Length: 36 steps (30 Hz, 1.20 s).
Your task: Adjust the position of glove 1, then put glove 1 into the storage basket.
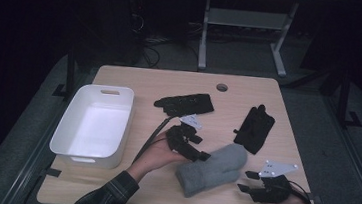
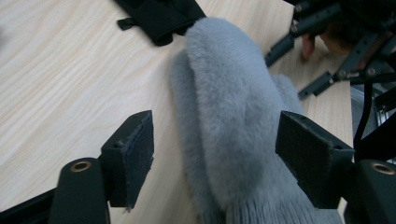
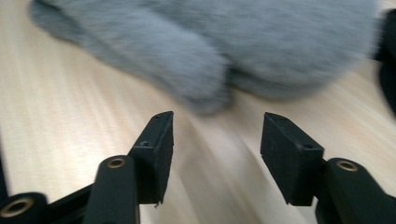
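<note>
The grey mitten [image 1: 212,169] lies flat on the near half of the table [image 1: 136,77], its knit cuff toward the person and its rounded tip pointing up and right toward the far right corner. In the left gripper view the mitten [image 2: 229,121] runs lengthwise between the two jaws, fluffy side up, with the thumb [image 2: 180,93] lying against the wood on the left side.

The left gripper [image 1: 199,154] sits at the mitten's left edge, near the cuff. Its jaws are spread wide; the mitten lies in the gap, but there is air on both sides, so nothing is pinched. The right gripper [image 1: 247,181] rests just beside the mitten's lower right edge, apart from it. In the right gripper view its jaws stand spread over bare wood, with the mitten [image 3: 224,51] lying just beyond the tips.

Farther out, a black glove [image 1: 255,128] lies right of the mitten's tip, almost touching it; the left gripper view shows that glove [image 2: 159,16] meeting the tip at the top of the frame. A second black glove [image 1: 186,103] lies beyond the left gripper, toward the table's middle. A white bin [image 1: 65,136] stands at the left edge, well apart from the mitten. Nothing lies between the bin and the left hand [image 1: 156,155] except the gripper's cable.
</note>
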Each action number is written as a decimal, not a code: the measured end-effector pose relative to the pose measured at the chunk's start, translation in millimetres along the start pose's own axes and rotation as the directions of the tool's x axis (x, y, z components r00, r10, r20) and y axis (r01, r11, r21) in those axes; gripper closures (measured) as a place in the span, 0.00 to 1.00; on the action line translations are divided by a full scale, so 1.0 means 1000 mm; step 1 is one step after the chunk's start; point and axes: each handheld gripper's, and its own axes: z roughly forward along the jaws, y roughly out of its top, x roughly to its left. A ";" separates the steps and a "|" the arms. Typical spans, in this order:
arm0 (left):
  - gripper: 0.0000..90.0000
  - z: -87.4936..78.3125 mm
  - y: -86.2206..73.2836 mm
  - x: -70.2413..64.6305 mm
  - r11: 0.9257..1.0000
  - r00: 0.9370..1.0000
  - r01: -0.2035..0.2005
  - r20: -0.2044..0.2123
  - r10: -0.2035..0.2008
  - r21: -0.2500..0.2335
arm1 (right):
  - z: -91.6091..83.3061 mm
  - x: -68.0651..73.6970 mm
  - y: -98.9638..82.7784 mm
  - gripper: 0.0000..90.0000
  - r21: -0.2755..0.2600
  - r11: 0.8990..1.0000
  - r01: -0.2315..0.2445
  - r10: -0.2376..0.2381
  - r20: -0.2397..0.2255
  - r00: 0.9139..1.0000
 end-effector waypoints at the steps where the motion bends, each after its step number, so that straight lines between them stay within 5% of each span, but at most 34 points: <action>1: 0.28 0.004 0.001 -0.001 1.000 1.000 -0.005 0.006 0.005 0.010 | -0.001 -0.003 -0.001 0.46 -0.010 1.000 -0.013 0.013 0.015 1.000; 13: 0.22 0.032 -0.002 0.002 0.996 1.000 -0.015 -0.005 0.015 0.091 | -0.006 -0.027 -0.008 0.40 -0.050 0.996 -0.071 0.076 0.113 0.991; 25: 0.20 0.054 -0.013 0.009 0.991 0.999 0.007 0.044 -0.013 0.136 | -0.004 -0.034 -0.011 0.36 -0.046 0.994 -0.098 0.104 0.152 0.983; 36: 0.51 0.059 -0.016 0.014 0.988 0.985 0.004 0.168 -0.030 0.157 | 0.000 -0.035 -0.012 0.36 -0.020 0.995 -0.097 0.099 0.158 0.982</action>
